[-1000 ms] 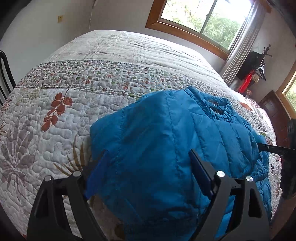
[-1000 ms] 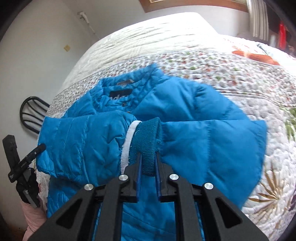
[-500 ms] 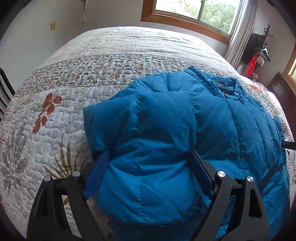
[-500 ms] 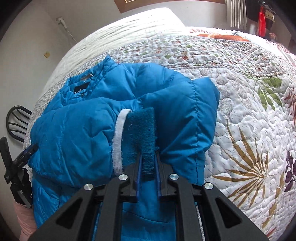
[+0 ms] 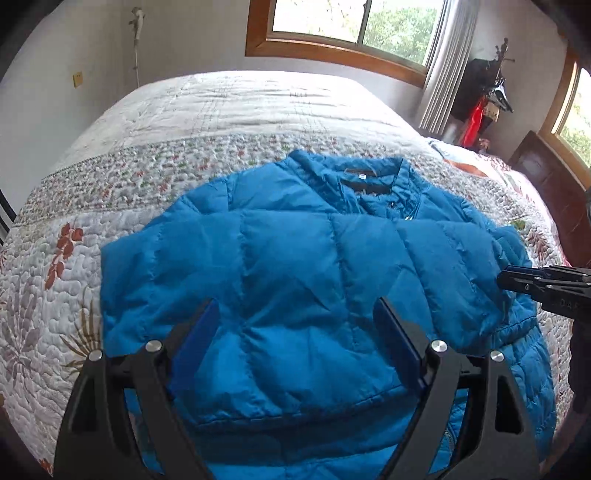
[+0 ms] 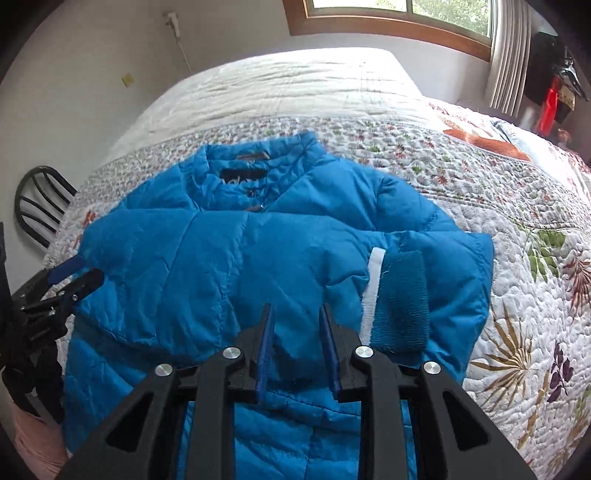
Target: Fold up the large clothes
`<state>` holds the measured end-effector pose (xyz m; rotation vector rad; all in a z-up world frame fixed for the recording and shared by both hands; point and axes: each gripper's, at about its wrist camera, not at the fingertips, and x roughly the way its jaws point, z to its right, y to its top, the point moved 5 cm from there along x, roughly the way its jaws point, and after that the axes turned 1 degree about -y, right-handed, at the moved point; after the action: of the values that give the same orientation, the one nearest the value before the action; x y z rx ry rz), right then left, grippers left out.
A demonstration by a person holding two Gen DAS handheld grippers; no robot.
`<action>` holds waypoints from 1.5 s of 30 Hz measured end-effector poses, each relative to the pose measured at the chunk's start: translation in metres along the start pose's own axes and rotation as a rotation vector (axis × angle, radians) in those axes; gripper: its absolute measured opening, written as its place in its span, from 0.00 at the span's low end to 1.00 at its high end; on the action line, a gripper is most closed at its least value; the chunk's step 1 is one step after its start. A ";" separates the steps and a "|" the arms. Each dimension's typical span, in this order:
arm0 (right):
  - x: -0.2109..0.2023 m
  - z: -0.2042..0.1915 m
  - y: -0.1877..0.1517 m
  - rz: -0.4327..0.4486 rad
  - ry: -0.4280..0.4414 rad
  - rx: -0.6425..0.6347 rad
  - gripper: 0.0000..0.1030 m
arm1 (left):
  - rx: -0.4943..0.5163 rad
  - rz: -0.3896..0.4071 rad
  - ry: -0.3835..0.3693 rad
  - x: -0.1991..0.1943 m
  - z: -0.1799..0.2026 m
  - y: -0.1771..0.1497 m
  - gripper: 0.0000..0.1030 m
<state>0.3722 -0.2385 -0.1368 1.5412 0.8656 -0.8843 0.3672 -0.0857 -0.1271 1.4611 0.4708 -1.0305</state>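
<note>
A blue puffer jacket lies on the quilted bed, collar toward the far side, with both sleeves folded across its front. It also shows in the right wrist view. The dark knit cuff of one sleeve lies flat on the jacket, just right of my right gripper. My right gripper is open and empty above the jacket. My left gripper is open wide and empty over the jacket's lower part. The right gripper also shows at the right edge of the left wrist view.
The floral quilt covers the whole bed. A dark chair stands at the bed's left side. A window, a curtain and a coat rack are at the far wall. A dark wooden cabinet stands at the right.
My right gripper has let go of the sleeve cuff and opened; the cuff now lies on the jacket. Both grippers have drawn back, so more of the jacket shows.
</note>
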 end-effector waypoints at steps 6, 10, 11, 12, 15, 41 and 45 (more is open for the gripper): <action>0.031 0.000 -0.012 -0.028 -0.041 -0.023 0.22 | 0.019 -0.030 0.016 0.026 -0.002 -0.011 0.80; 0.036 -0.006 -0.017 0.006 -0.103 -0.040 0.21 | 0.021 -0.028 0.014 0.033 -0.002 -0.015 0.81; 0.036 -0.008 -0.016 0.010 -0.108 -0.036 0.21 | 0.029 -0.024 0.025 0.034 -0.001 -0.016 0.81; 0.036 -0.008 -0.017 0.014 -0.113 -0.039 0.21 | 0.033 -0.022 0.032 0.035 0.000 -0.016 0.81; 0.032 -0.006 -0.015 0.023 -0.086 -0.021 0.21 | 0.025 -0.025 0.027 0.032 -0.003 -0.016 0.81; -0.099 0.009 -0.129 0.135 0.095 -0.099 0.61 | 0.012 -0.008 -0.008 -0.113 -0.050 -0.088 0.89; -0.126 0.024 -0.199 0.133 0.067 -0.081 0.68 | -0.062 -0.048 -0.004 -0.148 -0.084 -0.146 0.90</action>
<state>0.1365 -0.2450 -0.1155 1.5462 0.8262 -0.6974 0.2009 0.0622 -0.1022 1.3987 0.5329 -1.0478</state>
